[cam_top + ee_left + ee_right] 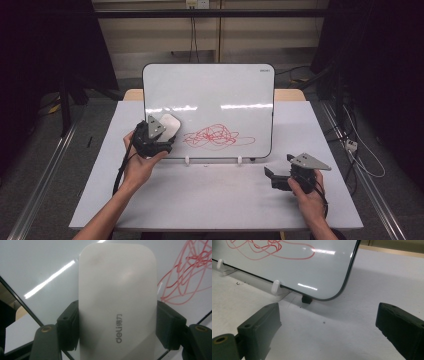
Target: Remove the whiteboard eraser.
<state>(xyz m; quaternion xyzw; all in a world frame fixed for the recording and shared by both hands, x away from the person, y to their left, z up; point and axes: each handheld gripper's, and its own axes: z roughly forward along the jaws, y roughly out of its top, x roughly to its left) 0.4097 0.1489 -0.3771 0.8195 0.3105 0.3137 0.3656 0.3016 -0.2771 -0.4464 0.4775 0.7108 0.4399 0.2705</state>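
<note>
A whiteboard (pixel 210 95) stands tilted on the table, with a red scribble (pixel 216 136) low on its face. My left gripper (pixel 161 134) is shut on a white eraser (pixel 169 125), held against the board's lower left, just left of the scribble. In the left gripper view the eraser (pixel 117 302), marked "deli", sits between both jaws, and the scribble (pixel 186 272) lies to its right. My right gripper (pixel 274 178) rests open on the table at the front right, with nothing between its jaws. The right gripper view shows the board's lower corner (pixel 329 293) and the scribble (pixel 272 250).
The white table (pixel 210 195) has bare room in front of the board. Two white clips (pixel 187 160) hold the board's bottom edge. Metal rails (pixel 42 175) run along both sides of the table, and cables (pixel 360 150) lie on the floor at the right.
</note>
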